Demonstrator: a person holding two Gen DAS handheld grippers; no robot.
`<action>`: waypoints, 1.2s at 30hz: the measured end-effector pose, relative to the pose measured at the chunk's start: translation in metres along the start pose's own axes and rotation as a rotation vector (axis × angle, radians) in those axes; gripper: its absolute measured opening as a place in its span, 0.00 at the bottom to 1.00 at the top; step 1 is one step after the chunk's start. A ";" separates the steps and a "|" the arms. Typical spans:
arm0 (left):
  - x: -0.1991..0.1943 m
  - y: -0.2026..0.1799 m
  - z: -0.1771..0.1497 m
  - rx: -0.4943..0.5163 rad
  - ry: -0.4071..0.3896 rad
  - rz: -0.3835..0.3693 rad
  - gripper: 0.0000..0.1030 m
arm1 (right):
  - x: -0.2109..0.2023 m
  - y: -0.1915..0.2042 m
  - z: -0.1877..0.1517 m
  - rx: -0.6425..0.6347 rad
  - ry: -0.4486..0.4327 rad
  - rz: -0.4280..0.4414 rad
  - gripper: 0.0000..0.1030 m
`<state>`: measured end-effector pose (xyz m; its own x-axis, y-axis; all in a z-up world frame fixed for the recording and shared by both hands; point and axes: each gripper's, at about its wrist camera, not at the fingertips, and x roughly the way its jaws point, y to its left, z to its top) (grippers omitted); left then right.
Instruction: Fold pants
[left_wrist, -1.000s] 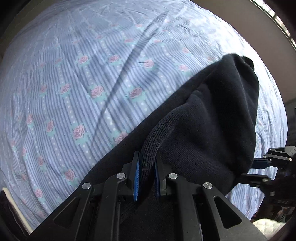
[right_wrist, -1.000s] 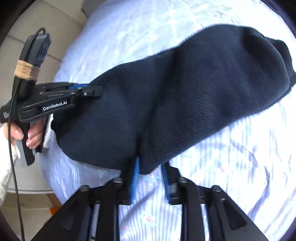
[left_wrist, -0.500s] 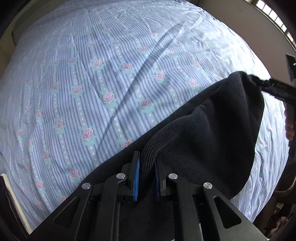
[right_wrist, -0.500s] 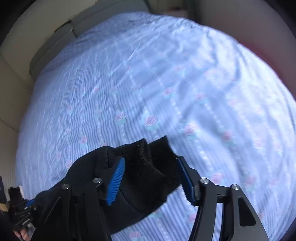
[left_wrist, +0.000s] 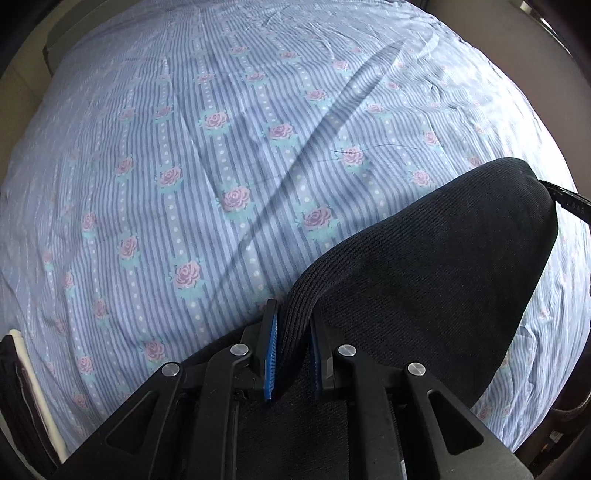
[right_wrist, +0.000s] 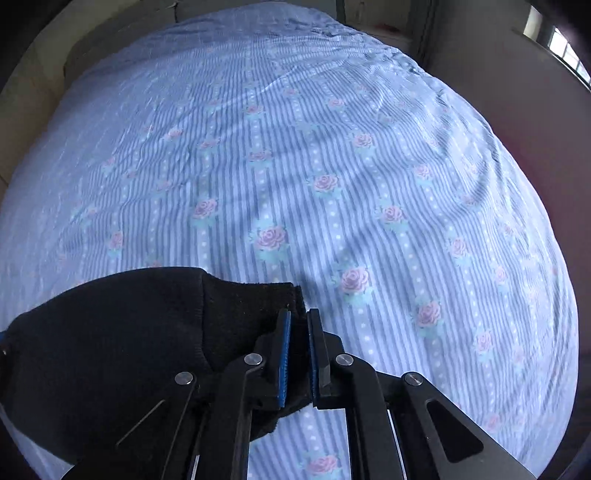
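- While held above the bed, black knit pants hang stretched between both grippers, long axis running gripper to gripper.
- Left gripper: clamped on one ribbed edge.
- Right gripper: pinched onto the opposite end.
- Floral striped bedsheet: lies beneath; pants sag toward it.

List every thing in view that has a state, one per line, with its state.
left gripper: shut on a ribbed edge of the pants.
right gripper: shut on the pants' edge.
pants: dark knit, held at two ends, stretched above the bedsheet.
bedsheet: spread out, lightly creased.
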<state>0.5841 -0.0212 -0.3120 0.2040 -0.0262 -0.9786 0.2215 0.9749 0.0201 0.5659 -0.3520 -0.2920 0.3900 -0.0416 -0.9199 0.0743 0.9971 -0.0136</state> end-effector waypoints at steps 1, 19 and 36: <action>0.000 -0.002 0.000 0.006 0.006 0.014 0.20 | -0.005 -0.007 -0.003 0.011 -0.001 -0.008 0.09; -0.086 -0.088 -0.044 -0.013 -0.258 -0.074 0.38 | -0.034 -0.053 -0.064 0.416 -0.076 0.355 0.85; 0.016 -0.114 -0.050 -0.250 -0.020 -0.314 0.17 | 0.006 -0.045 -0.065 0.468 0.007 0.477 0.31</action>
<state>0.5144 -0.1221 -0.3404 0.1826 -0.3332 -0.9250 0.0377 0.9425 -0.3321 0.5056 -0.3929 -0.3226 0.4728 0.3990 -0.7857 0.2860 0.7739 0.5651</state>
